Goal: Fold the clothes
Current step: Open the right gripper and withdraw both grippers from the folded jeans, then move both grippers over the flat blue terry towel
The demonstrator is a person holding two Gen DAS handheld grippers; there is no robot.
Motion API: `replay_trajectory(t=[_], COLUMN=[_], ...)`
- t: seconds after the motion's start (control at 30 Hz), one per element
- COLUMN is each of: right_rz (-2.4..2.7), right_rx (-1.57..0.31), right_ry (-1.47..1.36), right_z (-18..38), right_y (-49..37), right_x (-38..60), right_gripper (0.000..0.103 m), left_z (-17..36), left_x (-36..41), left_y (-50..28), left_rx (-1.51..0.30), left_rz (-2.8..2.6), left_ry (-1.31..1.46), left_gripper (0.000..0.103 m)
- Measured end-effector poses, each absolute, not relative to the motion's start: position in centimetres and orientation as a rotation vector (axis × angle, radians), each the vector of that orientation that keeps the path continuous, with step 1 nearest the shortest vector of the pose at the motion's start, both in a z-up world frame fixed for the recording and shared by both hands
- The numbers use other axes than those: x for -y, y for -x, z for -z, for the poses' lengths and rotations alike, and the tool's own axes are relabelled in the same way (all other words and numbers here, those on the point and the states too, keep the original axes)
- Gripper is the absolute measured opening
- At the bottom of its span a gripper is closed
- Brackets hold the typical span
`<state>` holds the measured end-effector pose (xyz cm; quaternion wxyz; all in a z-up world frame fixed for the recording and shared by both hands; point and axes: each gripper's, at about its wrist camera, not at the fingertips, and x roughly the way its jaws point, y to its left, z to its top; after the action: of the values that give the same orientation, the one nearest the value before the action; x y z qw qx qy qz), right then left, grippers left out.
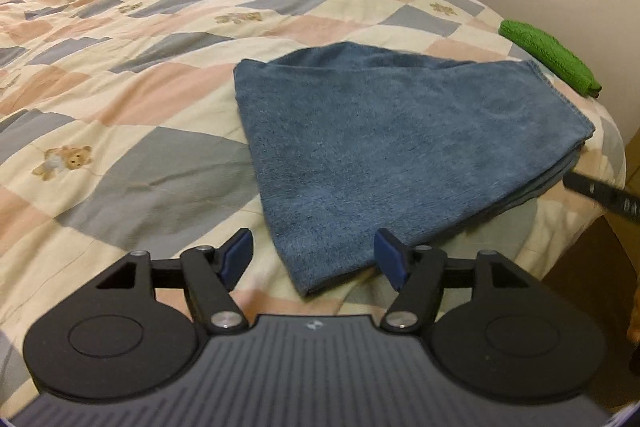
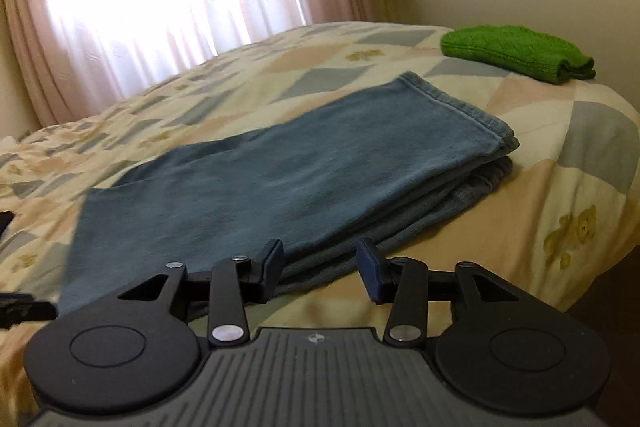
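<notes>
A blue towel point(image 1: 400, 147) lies folded in several layers on the patchwork quilt point(image 1: 120, 87), near the bed's right edge. My left gripper point(image 1: 314, 255) hovers at the towel's near corner, open, and its blue pads stand apart on either side of the corner without pressing it. In the right wrist view the towel point(image 2: 280, 187) shows its stacked layers at the near side. My right gripper point(image 2: 320, 261) is open just in front of that layered edge, gripping nothing. One black finger of the right gripper point(image 1: 600, 195) shows at the towel's right side.
A folded green knitted cloth point(image 2: 520, 51) lies at the bed's far right corner, also seen as the green cloth point(image 1: 548, 55). The quilt point(image 2: 560, 187) drops off at the right. Curtains point(image 2: 160, 7) and a bright window stand behind the bed, with a wall at the right.
</notes>
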<state>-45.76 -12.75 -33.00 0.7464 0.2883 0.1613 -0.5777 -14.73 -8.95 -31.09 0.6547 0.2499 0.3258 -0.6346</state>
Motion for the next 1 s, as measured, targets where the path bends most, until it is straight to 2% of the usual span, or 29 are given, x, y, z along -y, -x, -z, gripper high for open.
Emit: replay_trajectory(t=[0.33, 0.5, 0.57, 0.73, 0.8, 1.0], right_rz=[1.241, 1.226, 1.218, 1.161, 1.114, 0.954], right_rx=[-0.334, -0.356, -0.387, -0.547, -0.606, -0.696], right_ry=[-0.611, -0.572, -0.535, -0.339, -0.208, 0.098], right_z=[30.4, 29.9, 30.1, 31.8, 32.4, 34.2], right_y=[44.3, 43.2, 42.3, 37.6, 34.8, 26.7], right_x=[7.3, 5.6, 4.9, 3.5, 2.9, 2.0], right_gripper=[0.052, 0.056, 0.059, 0.060, 0.060, 0.060], left_z=[28.4, 28.9, 29.8, 31.8, 32.4, 33.6], left_x=[5.5, 3.7, 3.8, 5.5, 6.8, 10.6], left_y=[15.2, 12.8, 10.7, 5.4, 4.0, 2.1], left_rx=[-0.692, -0.807, -0.905, -1.158, -1.204, -1.261], left_rz=[1.473, 1.560, 1.564, 1.584, 1.579, 1.582], left_ry=[-0.528, -0.419, -0.367, -0.166, -0.135, -0.132], left_gripper=[0.079, 0.094, 0.094, 0.088, 0.080, 0.079])
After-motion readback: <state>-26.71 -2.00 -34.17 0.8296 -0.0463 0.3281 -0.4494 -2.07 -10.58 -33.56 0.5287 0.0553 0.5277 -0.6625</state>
